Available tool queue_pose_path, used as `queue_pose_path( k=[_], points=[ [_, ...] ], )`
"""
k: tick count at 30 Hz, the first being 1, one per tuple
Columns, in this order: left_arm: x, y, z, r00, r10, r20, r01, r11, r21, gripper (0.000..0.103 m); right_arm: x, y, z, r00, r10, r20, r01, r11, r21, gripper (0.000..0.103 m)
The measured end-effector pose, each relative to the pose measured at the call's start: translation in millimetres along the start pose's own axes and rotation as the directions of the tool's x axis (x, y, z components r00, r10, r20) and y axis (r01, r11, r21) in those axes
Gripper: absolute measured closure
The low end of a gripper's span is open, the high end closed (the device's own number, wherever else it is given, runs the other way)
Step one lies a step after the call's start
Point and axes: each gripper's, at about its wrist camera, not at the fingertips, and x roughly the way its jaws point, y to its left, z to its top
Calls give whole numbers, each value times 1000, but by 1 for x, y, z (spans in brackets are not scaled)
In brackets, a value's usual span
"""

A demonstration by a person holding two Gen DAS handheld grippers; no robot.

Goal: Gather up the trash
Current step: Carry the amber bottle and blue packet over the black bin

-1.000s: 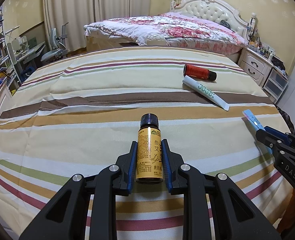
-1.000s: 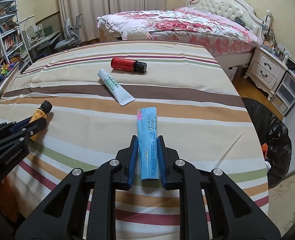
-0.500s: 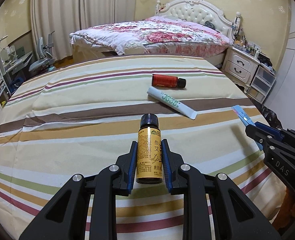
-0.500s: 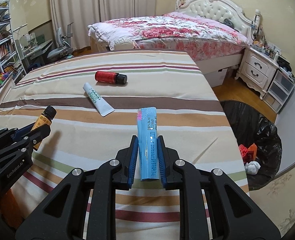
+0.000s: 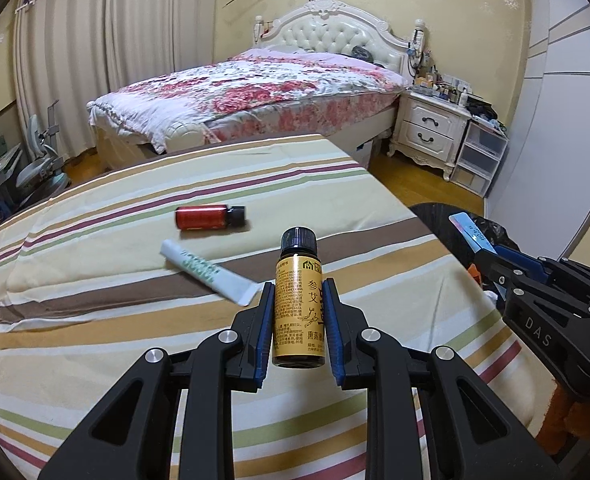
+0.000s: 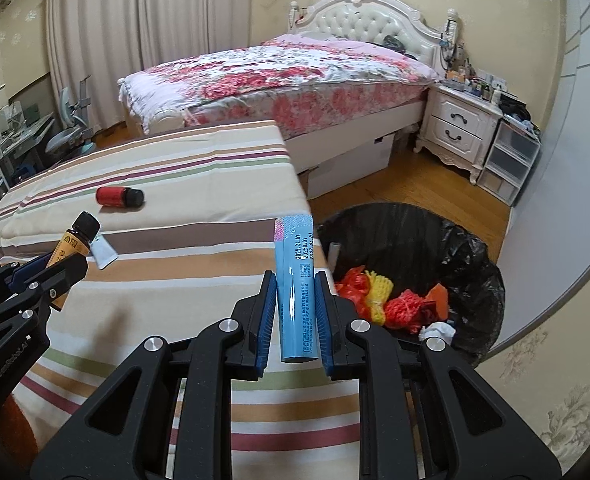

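My left gripper (image 5: 298,294) is shut on a small yellow-labelled bottle (image 5: 298,308) with a black cap, held above the striped bed cover (image 5: 95,320). My right gripper (image 6: 295,288) is shut on a flat blue tube (image 6: 297,296), over the cover's right edge, beside the black-lined trash bin (image 6: 471,264). On the cover lie a red bottle (image 5: 205,217) and a white tube (image 5: 207,272). In the right wrist view the yellow-labelled bottle (image 6: 73,246) shows at far left in the left gripper (image 6: 69,264), with the red bottle (image 6: 119,197) beyond. The blue tube's tip (image 5: 471,234) shows in the right gripper (image 5: 485,256).
The bin holds red and yellow netting (image 6: 379,298) and crumpled paper. Beyond the striped cover stands a floral bed (image 6: 287,76) with a white nightstand (image 6: 459,130) and plastic drawers (image 6: 511,160). A desk and chair (image 5: 39,164) are at far left.
Both grippers have swung to the right with their loads still held. The trash bin has come into the right wrist view, and the red bottle and white tube have shifted left in both views.
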Motion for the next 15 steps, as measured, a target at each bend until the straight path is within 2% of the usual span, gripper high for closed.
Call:
queue_pose_path(
  k=[8, 15],
  points=[
    [27, -52, 22, 998, -62, -6, 62, 995, 73, 78, 9, -48, 0, 998, -62, -1, 62, 995, 75, 84],
    [50, -87, 35, 997, -75, -18, 77, 990, 118, 78, 20, -75, -1, 996, -91, -8, 91, 988, 121, 84]
  ],
)
